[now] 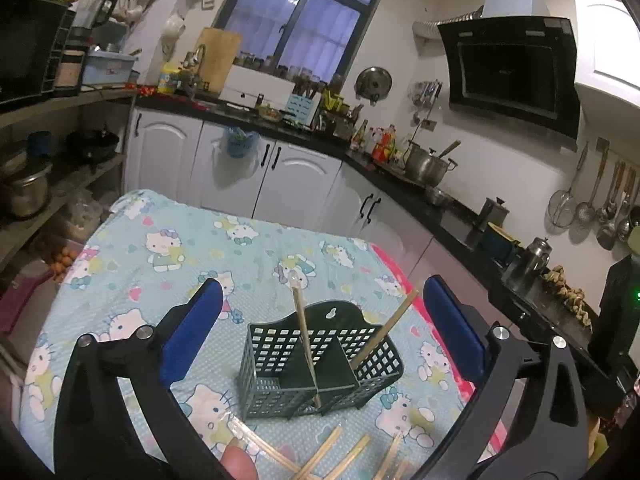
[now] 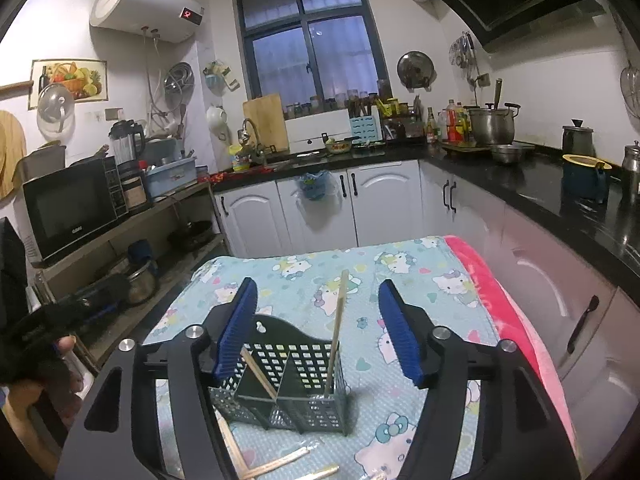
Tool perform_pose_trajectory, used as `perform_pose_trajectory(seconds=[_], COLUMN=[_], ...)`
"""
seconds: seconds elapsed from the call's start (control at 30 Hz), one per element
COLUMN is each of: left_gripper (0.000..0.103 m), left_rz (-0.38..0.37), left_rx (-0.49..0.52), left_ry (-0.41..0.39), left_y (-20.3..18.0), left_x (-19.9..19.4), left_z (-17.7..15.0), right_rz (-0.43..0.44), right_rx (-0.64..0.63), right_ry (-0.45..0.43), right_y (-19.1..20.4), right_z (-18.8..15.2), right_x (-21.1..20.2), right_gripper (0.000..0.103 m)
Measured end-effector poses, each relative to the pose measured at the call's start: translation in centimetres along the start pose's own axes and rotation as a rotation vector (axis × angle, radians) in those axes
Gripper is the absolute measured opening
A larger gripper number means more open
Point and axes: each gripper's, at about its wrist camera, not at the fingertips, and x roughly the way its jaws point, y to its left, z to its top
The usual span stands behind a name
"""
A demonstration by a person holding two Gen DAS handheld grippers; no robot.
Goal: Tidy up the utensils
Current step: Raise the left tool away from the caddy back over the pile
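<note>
A dark green perforated utensil basket (image 1: 276, 396) (image 2: 304, 416) with two compartments stands on the cartoon-cat tablecloth (image 1: 168, 248). One wooden chopstick (image 1: 306, 344) rises by its divider, and a second chopstick (image 1: 384, 328) leans out of the right compartment. My left gripper (image 1: 322, 330) is open wide just in front of the basket, nothing touching its blue pads (image 1: 192, 332). In the right wrist view, one chopstick (image 2: 338, 332) stands upright and another (image 2: 260, 372) leans in the left compartment. My right gripper (image 2: 318, 332) hangs open above the basket, holding nothing.
Several loose chopsticks (image 1: 320, 456) (image 2: 276, 464) lie on the cloth in front of the basket. A pink edge (image 2: 492, 300) marks the table's right side. White cabinets and a black counter (image 2: 540, 196) run behind and to the right. A shelf with a microwave (image 2: 72, 208) stands left.
</note>
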Motion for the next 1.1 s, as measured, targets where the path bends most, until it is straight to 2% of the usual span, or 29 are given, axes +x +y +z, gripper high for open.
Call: perform_pose_trajectory(seconds=[0.33,0.8,1.1], left_gripper=[0.092,0.092,0.092], left_rz=[0.013,0.023,0.047], left_rx=[0.000,0.045,0.041], left_ry=[0.006,-0.018,-0.012], left_y=[-0.2,-1.5,-0.9], left_x=[-2.6,-6.3,-8.1], left_z=[-1.5,-4.0,-5.4], right_rz=[0.009,0.040,0.065], right_rx=[-0.026,-0.059,-0.080], right_ry=[-0.012,-0.016,-0.001], right_y=[0.1,1.3,2.2], right_z=[-0.9,-2.6,-3.5], right_x=[-3.4,-7.3,-8.8], right_gripper=[0.074,0.078,0.079])
